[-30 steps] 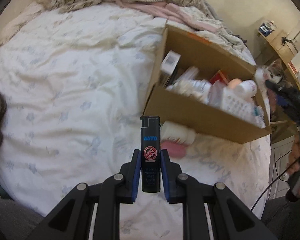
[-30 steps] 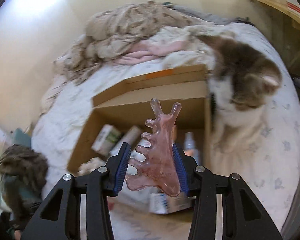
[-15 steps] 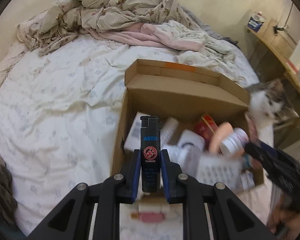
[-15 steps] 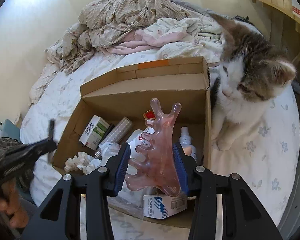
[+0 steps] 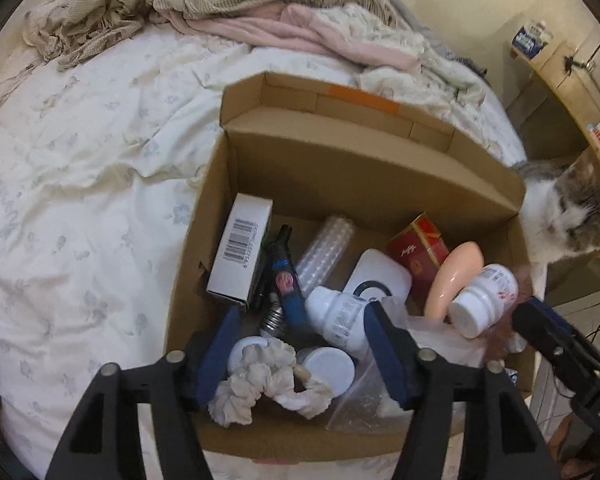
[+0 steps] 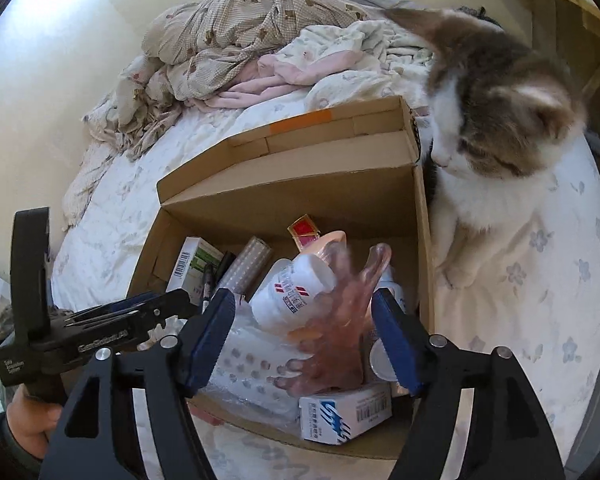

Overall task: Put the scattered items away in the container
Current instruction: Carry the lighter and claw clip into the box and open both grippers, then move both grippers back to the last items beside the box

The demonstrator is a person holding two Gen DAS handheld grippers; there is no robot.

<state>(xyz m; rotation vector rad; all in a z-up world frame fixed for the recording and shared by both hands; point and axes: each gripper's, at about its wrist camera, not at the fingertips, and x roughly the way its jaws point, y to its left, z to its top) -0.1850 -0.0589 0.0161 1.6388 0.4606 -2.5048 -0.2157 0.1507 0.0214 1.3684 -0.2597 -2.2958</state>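
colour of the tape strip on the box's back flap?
Orange tape strip on the brown cardboard box; clearest in the left wrist view.

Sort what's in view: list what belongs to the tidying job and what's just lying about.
Job: cardboard box; black lighter; pink comb-shaped massager; left gripper; right gripper.

Lying about: cat; crumpled bedding; wooden shelf.

Both claws share one build: matte black angular arms, a round silver screw on each link, and blue ribbed pads lining the fingers. The left claw (image 5: pixel 300 344) shows four such screws. The right claw (image 6: pixel 304 344) looks alike. The left one's black body carries small white lettering, and a bare hand (image 6: pixel 28 420) with a dark sleeve grips its handle.
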